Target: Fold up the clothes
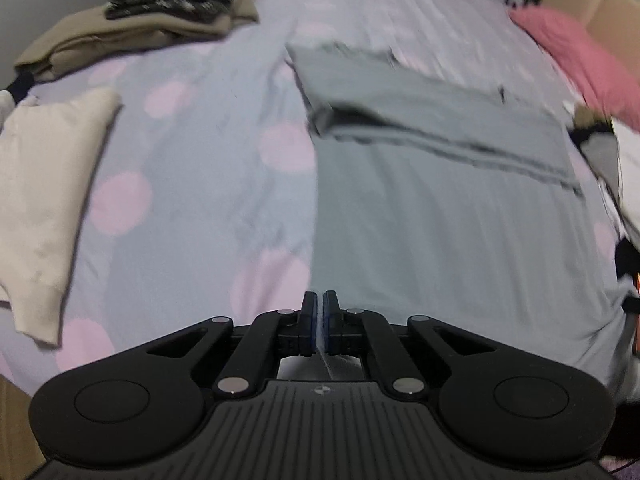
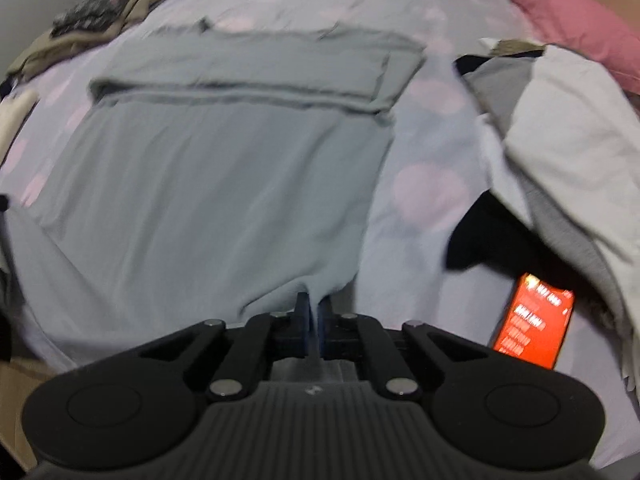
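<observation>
On the bed (image 2: 420, 208), whose lilac cover carries pale pink dots, a grey garment (image 2: 208, 184) lies spread flat with its long axis running away from both cameras, its far end folded back across its width into a band and its near hem toward the grippers. Left gripper (image 1: 319, 320) is clenched on the garment's near-left edge, and right gripper (image 2: 314, 320) is clenched on a puckered bit of the near-right corner. Beige clothes (image 1: 132, 36) are stacked far left, a cream piece (image 1: 44, 184) lies left, a pink pillow (image 2: 568, 12) sits far right, and a phone (image 2: 532, 320) glows red beside a grey-white heap (image 2: 568, 152).
</observation>
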Motion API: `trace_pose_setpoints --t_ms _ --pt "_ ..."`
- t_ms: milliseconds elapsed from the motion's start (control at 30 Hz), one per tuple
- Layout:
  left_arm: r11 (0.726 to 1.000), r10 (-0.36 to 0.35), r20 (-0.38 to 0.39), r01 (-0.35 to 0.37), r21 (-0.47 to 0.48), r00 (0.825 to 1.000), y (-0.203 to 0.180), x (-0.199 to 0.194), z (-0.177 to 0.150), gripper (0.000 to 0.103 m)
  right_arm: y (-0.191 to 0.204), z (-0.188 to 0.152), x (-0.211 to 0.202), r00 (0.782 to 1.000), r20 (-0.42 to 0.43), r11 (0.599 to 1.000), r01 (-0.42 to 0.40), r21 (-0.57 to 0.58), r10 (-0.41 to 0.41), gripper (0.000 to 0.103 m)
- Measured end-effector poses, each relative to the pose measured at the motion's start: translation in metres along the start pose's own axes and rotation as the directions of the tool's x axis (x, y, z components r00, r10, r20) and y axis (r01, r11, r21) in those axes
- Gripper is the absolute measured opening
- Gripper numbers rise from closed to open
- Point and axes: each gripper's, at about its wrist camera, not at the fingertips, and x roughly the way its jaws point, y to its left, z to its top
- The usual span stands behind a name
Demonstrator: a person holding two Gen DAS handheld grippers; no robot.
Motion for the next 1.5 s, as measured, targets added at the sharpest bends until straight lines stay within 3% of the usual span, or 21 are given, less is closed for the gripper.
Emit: trace_pose_setpoints --t_ms 100,267,433,500,633,733,833,933,1033,1067,1133,1333,1500 --pt "1.000 0.010 0.029 -0.010 0.018 1.000 -0.001 0.005 0.004 0.001 -0.007 0.008 0.003 0.998 0.034 0.999 0.044 0.006 -0.044 0.004" --pt "0.997 0.046 0.051 -0.049 0.064 0.998 -0.008 0.017 0.006 0.005 -0.009 0.017 0.016 0.998 0.046 0.999 0.049 -0.001 -0.049 0.005" --pt "0.977 0.143 0.126 -0.161 0.140 0.982 -0.015 0.013 0.001 0.010 -0.008 0.018 0.022 0.995 0.055 0.995 0.086 -0.052 -0.083 0.019" --pt "0.967 0.128 0.172 -0.161 0.195 0.977 -0.022 0.003 -0.001 0.013 -0.007 0.016 0.013 0.991 0.088 0.992 0.103 -0.077 -0.096 0.021" --pt "0.928 0.018 0.203 -0.092 0.360 0.979 -0.046 -0.009 -0.013 0.017 0.002 0.011 -0.003 0.987 0.157 0.983 0.059 -0.174 -0.031 0.022" --pt "0.865 -0.040 0.158 -0.045 0.499 0.987 -0.068 -0.007 -0.030 0.025 0.020 -0.004 -0.006 0.988 0.150 0.950 0.008 -0.313 0.041 0.025" --pt "0.777 -0.052 0.103 -0.025 0.629 0.993 -0.089 0.000 -0.051 0.026 0.040 -0.023 -0.005 0.988 0.122 0.889 -0.030 -0.458 0.097 0.029" --pt "0.665 -0.056 0.049 0.000 0.747 0.997 -0.109 0.008 -0.078 0.028 0.060 -0.043 -0.004 0.988 0.082 0.815 -0.060 -0.577 0.131 0.035" --pt "0.537 -0.044 0.024 0.004 0.843 0.999 -0.123 0.011 -0.107 0.042 0.075 -0.065 -0.003 0.991 0.041 0.736 -0.068 -0.673 0.129 0.040" --pt "0.505 -0.042 0.016 0.007 0.863 0.999 -0.125 0.012 -0.114 0.047 0.079 -0.071 -0.003 0.992 0.040 0.711 -0.059 -0.701 0.121 0.048" --pt "0.448 -0.040 -0.001 0.019 0.894 0.999 -0.128 0.013 -0.128 0.047 0.085 -0.082 -0.004 0.993 0.045 0.661 -0.037 -0.750 0.107 0.051" --pt "0.358 0.087 0.080 -0.106 0.928 0.993 -0.122 0.022 -0.140 0.049 0.100 -0.108 -0.002 0.995 0.076 0.491 0.033 -0.871 0.069 0.051" --pt "0.271 0.189 0.160 -0.208 0.940 0.969 -0.117 0.031 -0.150 0.048 0.094 -0.121 0.002 0.992 0.121 0.398 0.118 -0.910 -0.018 0.051"
